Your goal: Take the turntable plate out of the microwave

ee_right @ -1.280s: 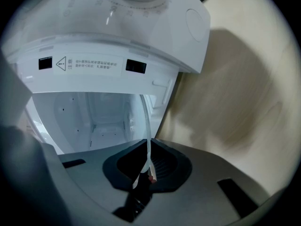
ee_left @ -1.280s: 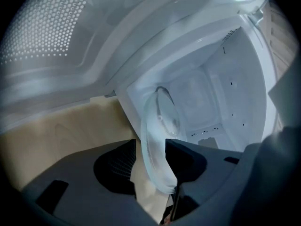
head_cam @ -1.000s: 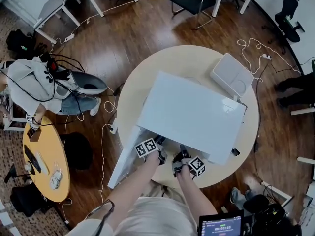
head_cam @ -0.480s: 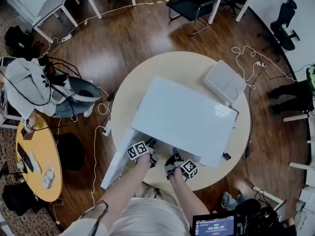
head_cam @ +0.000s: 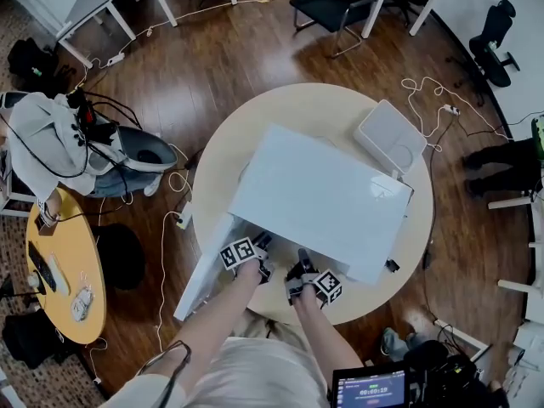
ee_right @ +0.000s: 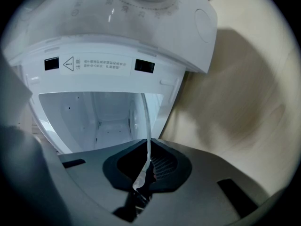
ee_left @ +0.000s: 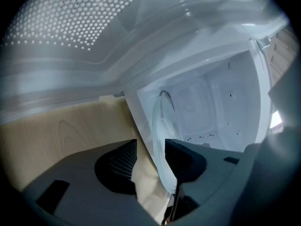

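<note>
**A:** Where does the turntable plate (ee_left: 162,126) lie from us?

**B:** Ahead, inside the microwave (head_cam: 323,198), with its near rim at the microwave's mouth. Our right claw (ee_right: 149,154) pinches that rim, pads pressed on the glass.

**A:** And our left claw (ee_left: 150,147)?

**B:** Spread. The rim runs between its pads, close to one and clear of the other, so it has no grip.

**A:** So both reach the same edge?

**B:** Yes, side by side at the mouth, and the disc stretches from them into the cavity.

**A:** Which way out?

**B:** We judge straight back from the mouth, toward us. The open door (head_cam: 204,270) stands at the microwave's left, beside our left claw.
</note>
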The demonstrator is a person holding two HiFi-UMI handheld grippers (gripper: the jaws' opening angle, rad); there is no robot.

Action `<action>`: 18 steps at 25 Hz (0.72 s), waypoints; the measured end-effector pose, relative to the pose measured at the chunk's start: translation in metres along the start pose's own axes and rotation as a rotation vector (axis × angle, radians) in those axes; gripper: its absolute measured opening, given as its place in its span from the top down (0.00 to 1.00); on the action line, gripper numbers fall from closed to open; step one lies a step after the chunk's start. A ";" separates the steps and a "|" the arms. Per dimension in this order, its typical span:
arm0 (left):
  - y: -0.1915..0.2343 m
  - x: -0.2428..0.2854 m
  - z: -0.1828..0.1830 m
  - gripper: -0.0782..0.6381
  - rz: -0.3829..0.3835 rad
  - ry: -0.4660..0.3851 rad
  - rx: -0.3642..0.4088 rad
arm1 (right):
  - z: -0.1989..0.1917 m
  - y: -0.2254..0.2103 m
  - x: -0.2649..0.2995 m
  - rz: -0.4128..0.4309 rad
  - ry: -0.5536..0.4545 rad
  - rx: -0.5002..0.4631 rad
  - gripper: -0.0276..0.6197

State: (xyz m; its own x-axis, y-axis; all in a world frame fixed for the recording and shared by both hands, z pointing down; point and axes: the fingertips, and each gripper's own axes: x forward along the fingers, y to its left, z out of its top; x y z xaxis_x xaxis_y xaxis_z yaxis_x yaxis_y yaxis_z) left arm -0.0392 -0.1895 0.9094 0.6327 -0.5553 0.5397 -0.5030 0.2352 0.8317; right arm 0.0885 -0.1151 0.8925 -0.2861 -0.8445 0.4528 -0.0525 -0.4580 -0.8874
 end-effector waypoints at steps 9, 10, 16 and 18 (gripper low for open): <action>-0.004 0.000 -0.006 0.62 -0.016 0.025 0.022 | -0.015 -0.022 -0.018 -0.031 0.009 0.011 0.91; -0.003 -0.001 -0.006 0.62 -0.017 0.026 0.024 | -0.017 -0.025 -0.021 -0.034 0.009 0.008 0.91; 0.003 -0.003 -0.010 0.65 -0.016 0.028 0.018 | -0.021 -0.032 -0.024 -0.027 0.025 -0.002 0.91; 0.006 -0.003 -0.012 0.69 -0.012 0.025 0.009 | -0.020 -0.034 -0.026 -0.033 0.030 -0.001 0.91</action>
State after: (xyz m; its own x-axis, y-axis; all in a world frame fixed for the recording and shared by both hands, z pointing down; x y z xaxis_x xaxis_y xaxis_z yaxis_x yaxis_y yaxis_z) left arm -0.0368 -0.1767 0.9138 0.6536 -0.5378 0.5325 -0.5000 0.2215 0.8372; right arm 0.0790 -0.0720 0.9089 -0.3123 -0.8202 0.4794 -0.0631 -0.4856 -0.8719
